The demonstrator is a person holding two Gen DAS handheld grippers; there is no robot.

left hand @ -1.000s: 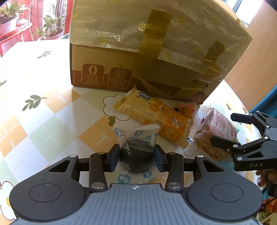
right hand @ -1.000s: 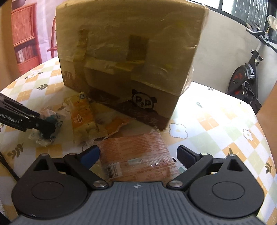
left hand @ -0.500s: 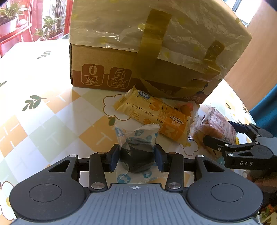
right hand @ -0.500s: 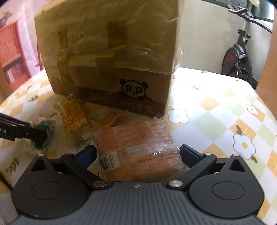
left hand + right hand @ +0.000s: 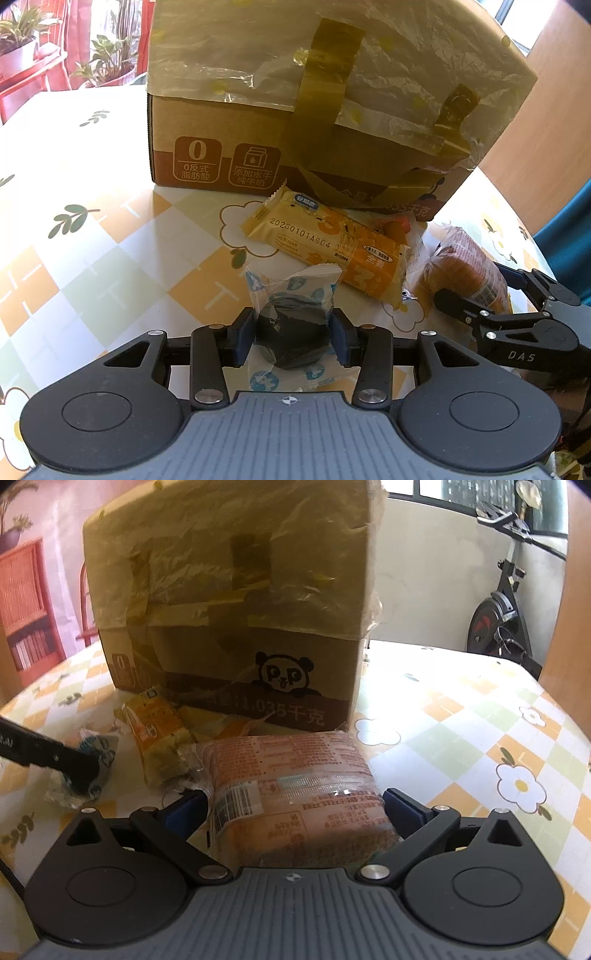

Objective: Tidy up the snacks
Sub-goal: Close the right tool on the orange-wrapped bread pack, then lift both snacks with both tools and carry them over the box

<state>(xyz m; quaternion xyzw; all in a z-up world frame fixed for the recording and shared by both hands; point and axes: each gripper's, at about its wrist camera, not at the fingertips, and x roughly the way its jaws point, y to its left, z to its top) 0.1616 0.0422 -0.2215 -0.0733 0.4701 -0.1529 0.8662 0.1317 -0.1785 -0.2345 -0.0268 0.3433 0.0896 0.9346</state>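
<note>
Both grippers, left gripper (image 5: 291, 334) and right gripper (image 5: 293, 806), clamp snack packets.

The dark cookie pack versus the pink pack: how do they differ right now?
The dark cookie pack is small and round in clear blue-printed wrap; the pink pack is wider, blocky and covered in print. The left gripper has narrow jaws on the cookie pack; the right gripper spreads wide around the pink pack. Both are sealed in plastic.

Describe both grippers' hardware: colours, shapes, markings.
The left gripper and right gripper look identical: ribbed grey base, two black round-ended housings with circular recesses, black linkage arms with silver screws, dark blue pads. White "DAS" lettering marks the right gripper's side in the left wrist view. No sleeves visible.
</note>
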